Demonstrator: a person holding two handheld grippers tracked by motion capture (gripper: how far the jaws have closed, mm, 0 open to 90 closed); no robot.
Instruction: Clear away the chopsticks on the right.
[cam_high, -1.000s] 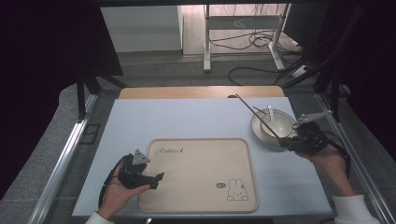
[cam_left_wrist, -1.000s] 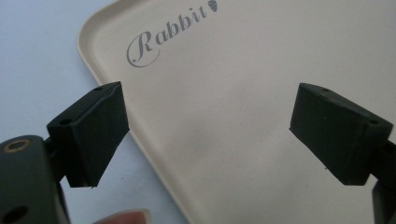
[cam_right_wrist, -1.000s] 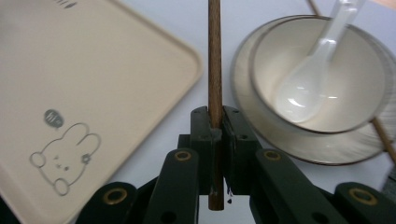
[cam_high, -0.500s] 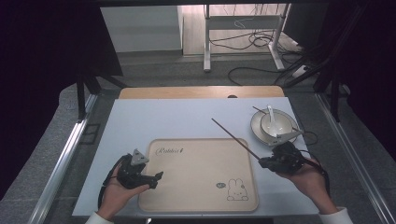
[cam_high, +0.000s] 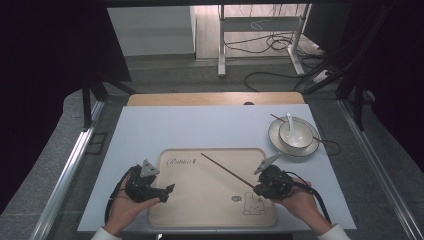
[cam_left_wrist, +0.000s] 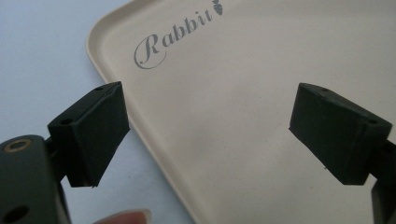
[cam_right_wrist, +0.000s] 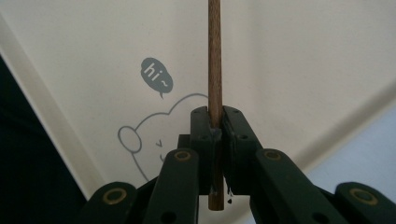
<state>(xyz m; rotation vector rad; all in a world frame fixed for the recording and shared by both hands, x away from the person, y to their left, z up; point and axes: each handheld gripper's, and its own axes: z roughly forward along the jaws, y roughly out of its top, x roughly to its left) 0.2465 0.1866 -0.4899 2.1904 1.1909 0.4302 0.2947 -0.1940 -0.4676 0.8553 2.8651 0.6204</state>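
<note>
from the high view, the right gripper (cam_high: 259, 189) sits over the lower right part of the beige tray (cam_high: 212, 220), near the printed rabbit, and a thin brown chopstick (cam_high: 225, 169) runs from it up and to the left across the tray, its far tip ending close to the "rabbit" lettering. the left gripper (cam_high: 167, 190) rests at the tray's left edge, held in the person's left hand (cam_high: 125, 207), its jaws pointing right over the rim. up at the far right of the white table (cam_high: 150, 130) stands a white bowl (cam_high: 294, 134) on a saucer (cam_high: 280, 142), with a white spoon (cam_high: 291, 123) lying in the bowl and a second dark stick (cam_high: 276, 118) leaning across the saucer (the tray itself holds nothing but the chopstick above it). the left gripper view gives what the overhead cannot: its two black jaws stand wide apart with nothing between them, one over the table just outside the tray's rounded corner (cam_left_wrist: 100, 56), the other over the tray's bare surface, and a fingertip (cam_left_wrist: 123, 218) peeks in at the bottom edge. the right gripper view settles the grip: the jaws are pressed together on the chopstick (cam_right_wrist: 214, 60), which passes between the pads and sticks out a little behind them, while its long part points straight away over the tray (cam_right_wrist: 303, 56); here the "hi~" speech bubble and the rabbit's outline are plain, details too small to read from above. whether the chopstick's far tip touches the tray i cannot tell from any view.
</note>
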